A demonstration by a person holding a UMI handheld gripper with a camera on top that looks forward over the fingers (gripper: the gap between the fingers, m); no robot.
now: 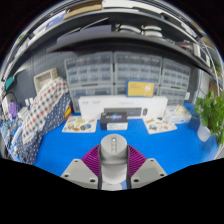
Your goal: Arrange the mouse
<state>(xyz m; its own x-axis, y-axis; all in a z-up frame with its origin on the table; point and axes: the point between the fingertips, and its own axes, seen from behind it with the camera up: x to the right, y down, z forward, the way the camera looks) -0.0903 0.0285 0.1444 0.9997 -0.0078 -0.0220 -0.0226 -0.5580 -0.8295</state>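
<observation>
A grey computer mouse [113,156] sits between my gripper's [113,160] two fingers, its wheel end pointing forward. Both magenta pads [93,160] press against its sides, so the gripper is shut on it. The mouse is held above a blue table surface [70,145]. Its underside and rear are hidden by the fingers.
A person in a checked shirt [40,108] sits at the left of the table. Beyond the fingers stand a white box with a dark item [115,120] and trays [80,125] to either side. A green plant [212,115] stands at the right. Shelving with bins lines the back wall.
</observation>
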